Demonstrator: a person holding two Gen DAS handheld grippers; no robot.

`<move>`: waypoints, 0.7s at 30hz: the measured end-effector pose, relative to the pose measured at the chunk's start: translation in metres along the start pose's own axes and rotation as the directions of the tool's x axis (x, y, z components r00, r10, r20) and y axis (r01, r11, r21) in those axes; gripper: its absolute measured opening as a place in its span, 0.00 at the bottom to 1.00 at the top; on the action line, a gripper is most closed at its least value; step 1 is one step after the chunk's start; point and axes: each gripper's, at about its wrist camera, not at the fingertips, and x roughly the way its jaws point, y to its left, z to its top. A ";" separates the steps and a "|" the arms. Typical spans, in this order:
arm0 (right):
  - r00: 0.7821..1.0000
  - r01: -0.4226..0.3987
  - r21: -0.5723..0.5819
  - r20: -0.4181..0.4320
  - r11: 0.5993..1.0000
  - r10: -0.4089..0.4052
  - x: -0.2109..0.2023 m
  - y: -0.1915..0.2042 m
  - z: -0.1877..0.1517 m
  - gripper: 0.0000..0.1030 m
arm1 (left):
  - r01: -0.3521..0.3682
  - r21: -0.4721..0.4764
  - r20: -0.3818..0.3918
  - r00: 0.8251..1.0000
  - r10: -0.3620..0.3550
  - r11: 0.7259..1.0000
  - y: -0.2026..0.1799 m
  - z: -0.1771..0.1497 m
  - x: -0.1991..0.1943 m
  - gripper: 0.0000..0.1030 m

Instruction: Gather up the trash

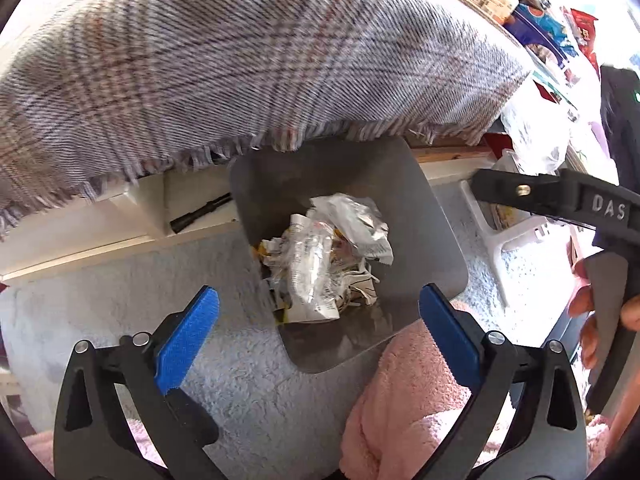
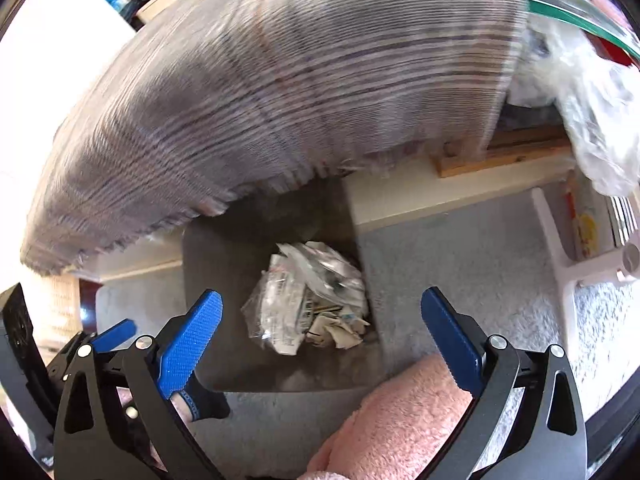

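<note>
Trash (image 1: pixel 328 256) sits in a heap at the bottom of a dark grey bin (image 1: pixel 424 216): crumpled white papers with print on them, a shiny see-through wrapper and small yellow scraps. From the right tongs' camera the same heap (image 2: pixel 308 296) lies low inside the bin (image 2: pixel 216 264), pressed toward its right wall. The bin stands on a pale grey fuzzy carpet (image 1: pixel 240 380), and its far side is tucked under a hanging plaid blanket (image 1: pixel 256 64) with a fringe along the edge. The left tongs (image 1: pixel 319 328) are wide open, with the two blue pads far apart, and they hold nothing and touch nothing. They point down toward the bin from just above its near rim. The right tongs (image 2: pixel 322 332) are wide open too and hold nothing, and they also look down into the bin. In the left camera the black body of the right tongs (image 1: pixel 560 196) reaches in from the right side, with a hand (image 1: pixel 588 308) wrapped around its handle. In the right camera the left tongs (image 2: pixel 116 334) show at the lower left with one blue pad in sight. A fluffy pink cloth (image 1: pixel 408 400) lies next to the bin's near corner. A white plastic stool (image 1: pixel 500 240) stands on the carpet to the right.
</note>
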 end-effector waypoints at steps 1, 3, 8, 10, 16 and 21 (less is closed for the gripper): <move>1.000 0.000 0.009 0.017 1.000 0.000 -0.006 -0.005 0.000 0.97 | 0.003 -0.008 0.012 1.000 -0.003 1.000 0.003 0.001 -0.005 0.92; 0.998 0.007 0.009 0.059 1.000 -0.008 -0.019 -0.012 -0.001 0.97 | -0.009 -0.023 0.049 0.999 0.010 1.000 0.008 0.005 -0.018 0.92; 0.989 0.038 -0.015 0.144 0.999 -0.036 -0.055 -0.010 0.000 0.97 | -0.059 -0.026 0.171 0.983 0.062 0.998 0.014 0.019 -0.062 0.92; 0.978 0.067 -0.035 0.202 0.997 -0.059 -0.075 -0.004 0.002 0.97 | -0.086 -0.025 0.247 0.965 0.089 0.996 0.016 0.025 -0.090 0.92; 0.910 0.098 -0.082 0.411 0.992 -0.056 -0.144 0.024 0.001 0.97 | -0.137 -0.047 0.447 0.883 0.143 0.990 0.015 0.034 -0.179 0.92; 0.815 0.159 -0.099 0.575 0.982 -0.074 -0.200 0.044 -0.007 0.97 | -0.172 -0.036 0.589 0.792 0.160 0.984 0.005 0.032 -0.238 0.92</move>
